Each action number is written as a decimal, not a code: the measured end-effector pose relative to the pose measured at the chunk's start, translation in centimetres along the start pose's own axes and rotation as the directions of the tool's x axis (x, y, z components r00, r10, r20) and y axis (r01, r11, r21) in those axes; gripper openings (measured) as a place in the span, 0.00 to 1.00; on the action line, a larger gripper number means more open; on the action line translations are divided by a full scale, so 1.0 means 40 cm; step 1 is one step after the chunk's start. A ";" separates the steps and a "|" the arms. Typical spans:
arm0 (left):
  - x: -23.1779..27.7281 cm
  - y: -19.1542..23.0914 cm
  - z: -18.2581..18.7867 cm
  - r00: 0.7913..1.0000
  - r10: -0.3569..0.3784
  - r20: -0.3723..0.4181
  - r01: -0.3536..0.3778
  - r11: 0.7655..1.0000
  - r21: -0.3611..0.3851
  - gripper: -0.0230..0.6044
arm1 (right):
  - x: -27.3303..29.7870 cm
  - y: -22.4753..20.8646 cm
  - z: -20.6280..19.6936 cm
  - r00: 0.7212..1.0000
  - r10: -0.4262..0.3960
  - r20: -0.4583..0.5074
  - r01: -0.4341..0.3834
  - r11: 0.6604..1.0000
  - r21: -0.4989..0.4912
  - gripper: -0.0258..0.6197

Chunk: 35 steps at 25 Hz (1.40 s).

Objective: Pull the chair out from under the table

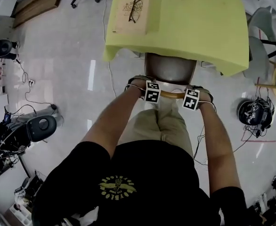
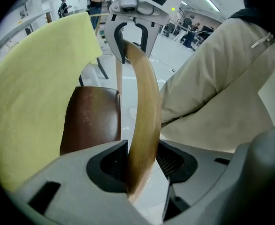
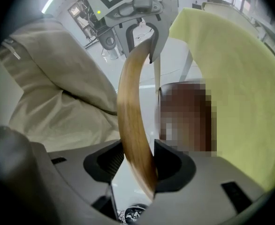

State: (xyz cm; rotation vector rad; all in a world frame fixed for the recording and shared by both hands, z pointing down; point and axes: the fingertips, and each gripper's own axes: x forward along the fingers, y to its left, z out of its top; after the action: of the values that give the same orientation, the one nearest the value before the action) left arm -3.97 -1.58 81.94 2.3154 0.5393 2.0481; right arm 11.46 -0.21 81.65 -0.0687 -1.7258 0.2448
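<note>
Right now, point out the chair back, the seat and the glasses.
chair back [image 2: 143, 107], left gripper view, middle of the wooden rail
seat [image 1: 170, 69], head view, brown cushion's bare middle
glasses [image 1: 135, 9], head view, middle of the frame

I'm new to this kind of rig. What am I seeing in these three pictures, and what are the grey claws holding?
No robot here: a person holds a two-jaw gripper in each hand. The head view looks down from the person's head; the other two views look along each gripper's jaws. The left gripper and right gripper are both shut on the chair's curved wooden backrest. Its brown seat sits partly under the yellow-covered table, where glasses lie on a pale board.
</note>
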 end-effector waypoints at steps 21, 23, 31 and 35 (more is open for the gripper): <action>0.038 -0.152 0.032 1.000 -0.007 0.013 0.007 1.000 0.027 0.32 | 0.028 0.152 -0.015 1.000 -0.007 0.000 0.007 1.000 0.015 0.33; 0.045 -0.171 0.041 1.000 -0.015 0.014 0.015 1.000 0.018 0.32 | 0.031 0.169 -0.022 1.000 0.002 0.001 -0.002 1.000 0.004 0.33; 0.069 -0.232 0.078 1.000 -0.027 0.008 0.027 0.998 -0.063 0.32 | 0.036 0.209 -0.051 1.000 0.027 0.005 -0.027 0.997 -0.076 0.33; 0.084 -0.268 0.101 1.000 -0.009 0.004 0.009 0.994 -0.106 0.32 | 0.040 0.233 -0.070 1.000 0.026 -0.004 -0.026 0.993 -0.115 0.33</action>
State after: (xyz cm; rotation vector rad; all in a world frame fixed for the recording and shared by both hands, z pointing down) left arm -2.46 10.25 82.14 2.2523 0.4286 2.0155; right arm 13.08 9.51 81.72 -0.1758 -1.7363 0.1645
